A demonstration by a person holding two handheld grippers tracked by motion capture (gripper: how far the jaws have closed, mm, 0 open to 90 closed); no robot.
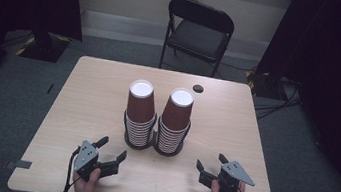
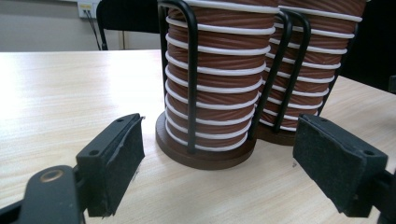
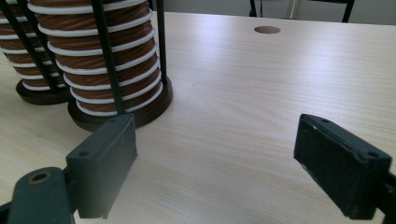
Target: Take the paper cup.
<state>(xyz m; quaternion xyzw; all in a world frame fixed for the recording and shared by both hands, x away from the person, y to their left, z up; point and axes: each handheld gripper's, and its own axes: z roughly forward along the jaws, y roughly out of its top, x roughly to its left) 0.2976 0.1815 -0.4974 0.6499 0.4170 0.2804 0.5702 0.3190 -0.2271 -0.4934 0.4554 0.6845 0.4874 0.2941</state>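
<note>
1. Since both grippers rest low at our edge of the table (image 1: pixel 81 108) with nothing between their jaws, we judge the step in hand to be the first reach toward the cups.
2. Our left gripper (image 1: pixel 111 149) has its jaws spread wide and empty, aimed at the left cup stack (image 1: pixel 140 114), which sits upside down in a black wire holder (image 2: pixel 192 84) on a round brown base (image 2: pixel 205 156) at mid-table.
3. Our right gripper (image 1: pixel 210 163) is likewise open and empty, near the right cup stack (image 1: pixel 175 122), which stands just beside the first.
4. To do this well, we should rise and come at the top cup, above where the wires end, then close on its ribbed wall gently enough not to crush it.
5. The upright wires block any low, level grab, and the neighbouring stack leaves little room between the two.
6. A dark round hole (image 1: pixel 198 88) lies in the tabletop behind the stacks, and a black folding chair (image 1: pixel 198 32) stands well beyond; neither stands in our way.
</note>
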